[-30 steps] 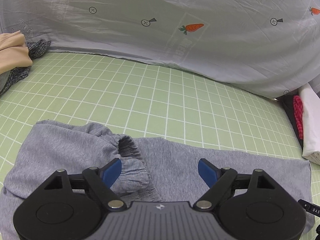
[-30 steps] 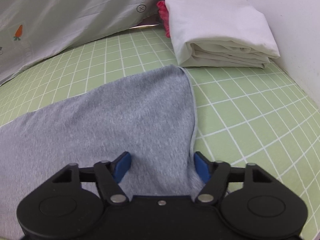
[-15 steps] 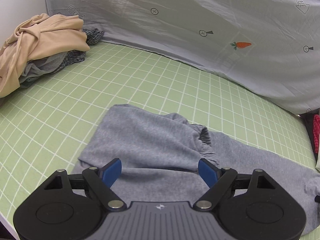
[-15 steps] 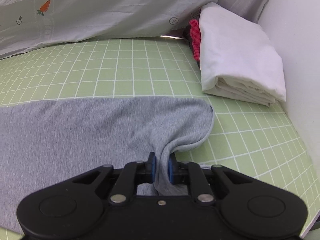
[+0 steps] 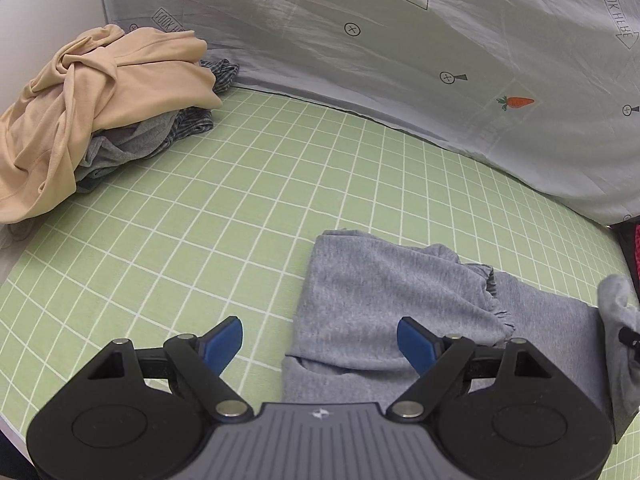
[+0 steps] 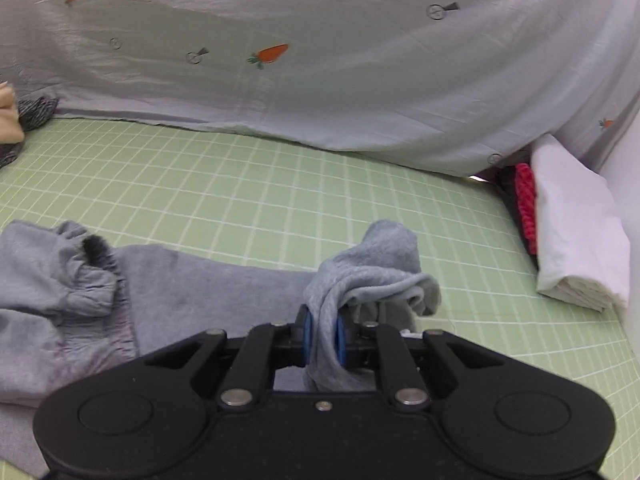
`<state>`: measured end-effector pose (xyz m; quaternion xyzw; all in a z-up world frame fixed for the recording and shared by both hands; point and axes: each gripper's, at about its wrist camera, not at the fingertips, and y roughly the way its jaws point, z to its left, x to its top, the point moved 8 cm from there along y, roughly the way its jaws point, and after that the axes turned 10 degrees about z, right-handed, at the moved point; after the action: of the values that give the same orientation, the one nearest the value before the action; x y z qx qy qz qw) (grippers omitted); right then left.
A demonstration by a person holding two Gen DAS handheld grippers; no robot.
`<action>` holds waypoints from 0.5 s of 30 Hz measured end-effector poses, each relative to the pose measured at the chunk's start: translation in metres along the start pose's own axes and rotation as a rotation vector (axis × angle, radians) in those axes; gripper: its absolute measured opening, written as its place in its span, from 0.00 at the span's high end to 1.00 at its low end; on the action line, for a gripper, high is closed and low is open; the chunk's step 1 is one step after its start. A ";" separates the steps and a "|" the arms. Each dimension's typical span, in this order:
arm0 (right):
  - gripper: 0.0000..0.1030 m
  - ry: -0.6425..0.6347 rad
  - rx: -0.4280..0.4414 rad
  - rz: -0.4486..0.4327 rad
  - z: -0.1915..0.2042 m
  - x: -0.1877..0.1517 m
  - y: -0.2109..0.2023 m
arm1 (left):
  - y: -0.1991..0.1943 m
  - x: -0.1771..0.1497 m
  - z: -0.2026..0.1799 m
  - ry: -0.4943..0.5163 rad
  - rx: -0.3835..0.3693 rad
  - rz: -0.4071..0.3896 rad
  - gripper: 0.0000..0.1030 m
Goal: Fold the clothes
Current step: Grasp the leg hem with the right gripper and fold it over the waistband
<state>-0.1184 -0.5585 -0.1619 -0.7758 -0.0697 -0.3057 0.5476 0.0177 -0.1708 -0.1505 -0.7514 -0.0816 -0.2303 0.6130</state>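
Green gridded mat (image 5: 248, 200) under grey garment (image 5: 384, 300), clothes heap (image 5: 92, 108), folded white stack (image 6: 580, 232).

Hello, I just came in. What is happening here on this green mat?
A person is folding a grey sweatshirt on the green grid-patterned mat. The right hand-held gripper is shut on a bunched edge of it, lifted above the mat. The left hand-held gripper is open and holds nothing, with the sweatshirt's left part between its fingers. An unfolded pile with a beige garment on top waits at the left; a folded white cloth lies at the right.
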 end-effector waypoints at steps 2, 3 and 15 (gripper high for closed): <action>0.86 -0.015 0.012 0.016 0.024 -0.008 0.001 | 0.002 -0.001 0.008 0.009 0.002 0.011 0.18; 0.85 -0.022 0.018 0.023 0.035 -0.012 0.002 | 0.003 -0.001 0.011 0.016 0.003 0.018 0.18; 0.44 -0.010 0.006 0.083 0.083 -0.042 0.012 | 0.008 0.008 0.012 0.083 -0.020 0.021 0.17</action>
<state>-0.1132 -0.4799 -0.2125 -0.7779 -0.0413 -0.2785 0.5618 0.0313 -0.1621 -0.1556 -0.7481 -0.0455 -0.2556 0.6106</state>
